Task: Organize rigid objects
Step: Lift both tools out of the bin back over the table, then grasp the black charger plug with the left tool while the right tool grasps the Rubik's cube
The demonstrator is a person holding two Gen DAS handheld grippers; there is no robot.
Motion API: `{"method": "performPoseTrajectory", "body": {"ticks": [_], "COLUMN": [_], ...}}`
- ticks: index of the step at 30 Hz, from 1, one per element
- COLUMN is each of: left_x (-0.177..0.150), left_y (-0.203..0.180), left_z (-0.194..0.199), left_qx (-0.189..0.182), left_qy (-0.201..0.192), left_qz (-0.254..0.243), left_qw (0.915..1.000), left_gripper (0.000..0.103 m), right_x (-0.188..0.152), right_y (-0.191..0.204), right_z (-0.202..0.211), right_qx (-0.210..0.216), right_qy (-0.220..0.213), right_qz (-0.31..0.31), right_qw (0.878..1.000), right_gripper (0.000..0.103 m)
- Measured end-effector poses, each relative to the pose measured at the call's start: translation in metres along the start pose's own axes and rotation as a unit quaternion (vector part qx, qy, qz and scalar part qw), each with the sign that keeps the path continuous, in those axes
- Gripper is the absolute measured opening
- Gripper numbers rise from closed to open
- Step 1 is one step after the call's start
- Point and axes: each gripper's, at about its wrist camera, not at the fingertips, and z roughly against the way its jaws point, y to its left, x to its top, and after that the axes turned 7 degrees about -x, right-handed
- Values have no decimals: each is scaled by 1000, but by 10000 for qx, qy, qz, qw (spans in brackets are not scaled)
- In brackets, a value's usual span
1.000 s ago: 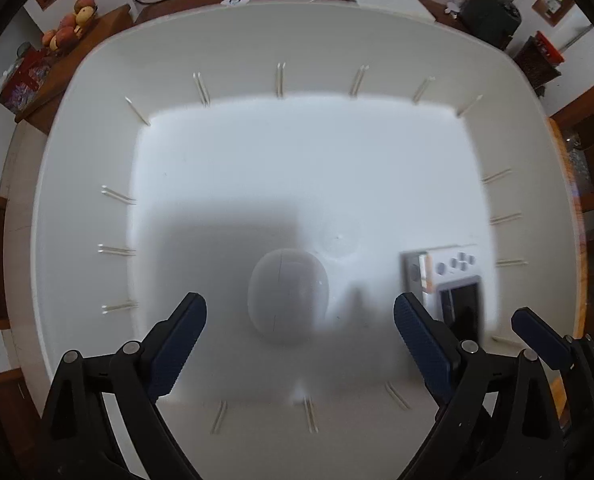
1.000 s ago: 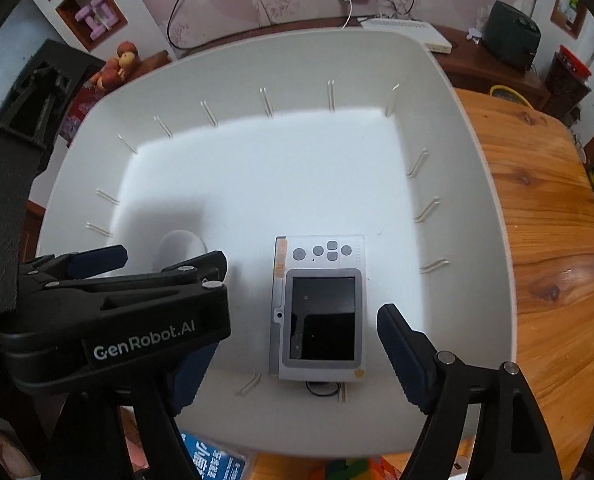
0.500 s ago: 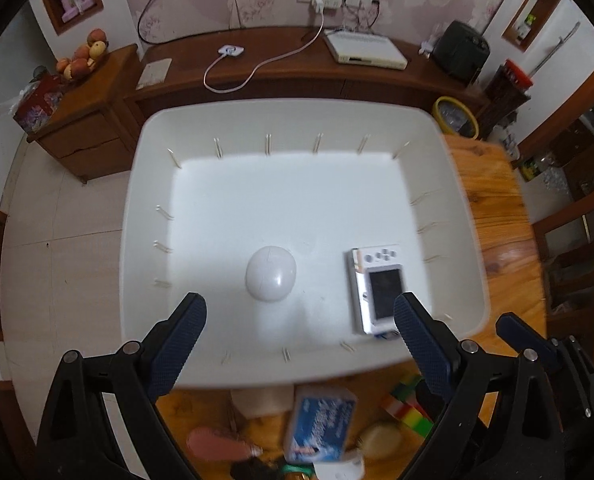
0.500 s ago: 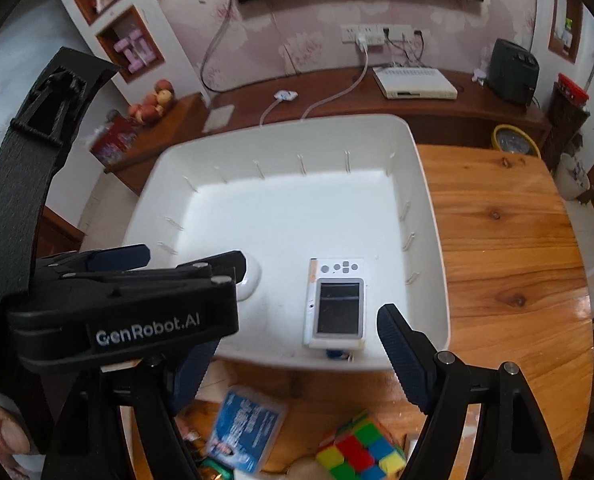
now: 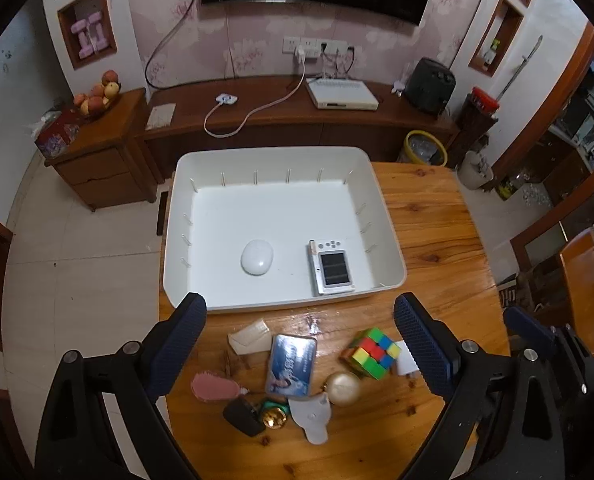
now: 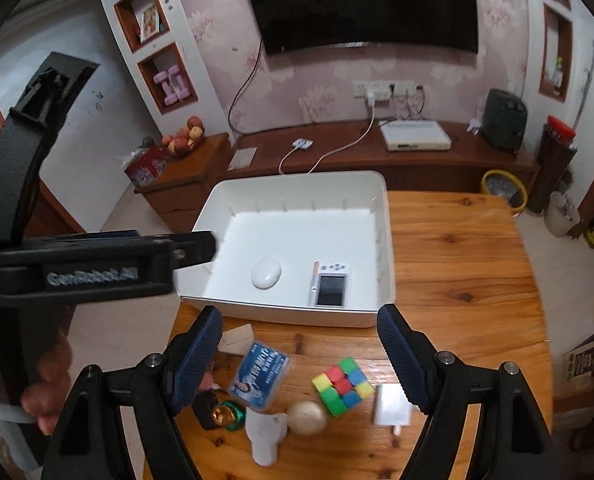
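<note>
Now, in the left wrist view, our left hand-held gripper (image 5: 299, 344) hangs open and empty above the table (image 5: 437, 240); we should drop straight onto the blue tin (image 5: 291, 364), lower centre. In the right wrist view, our right hand-held gripper (image 6: 299, 354) gapes empty above the cube (image 6: 343, 385); the bin (image 6: 289, 314) sits mid-frame.

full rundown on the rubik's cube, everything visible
The rubik's cube is a plastic-looking 3x3 puzzle, scrambled: red, yellow, green, blue and pink squares show. It sits on the wooden table, corner turned toward the cameras, outside the white bin. A gold ball lies close beside it, a white charger on its other side; contact unclear. Neither gripper touches it.
</note>
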Motion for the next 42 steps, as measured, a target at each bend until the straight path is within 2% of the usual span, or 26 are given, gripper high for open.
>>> {"method": "performPoseTrajectory", "body": {"ticks": [5, 12, 18, 24, 31, 42], "left_x": [-16, -41, -62, -86, -114, -170], "left_y": [-11, -23, -29, -26, -4, 39], "left_z": [22, 38, 43, 50, 47, 1], "left_qx": [31, 41, 32, 266, 633, 787], "left_qy": [-166, -251, -104, -163, -170, 564], "left_qz": [-13, 0, 4, 123, 318, 769], "left_qw": [9999, 9997, 9999, 9994, 9973, 9923], "left_gripper": [96, 96, 96, 96, 96, 96], "right_x": [-8, -17, -29, -39, -57, -96], "right_y": [-20, -45, -57, -64, -59, -25], "right_z": [24, 47, 66, 78, 68, 23], "right_qx": [-163, -334, -316, -128, -173, -103], "right_qy": [-189, -214, -238, -374, -359, 115], "right_qz": [-74, -24, 133, 99, 274, 908], "right_qw": [9997, 9992, 9991, 9992, 9988, 9958], "right_gripper": [80, 80, 80, 80, 81, 81]}}
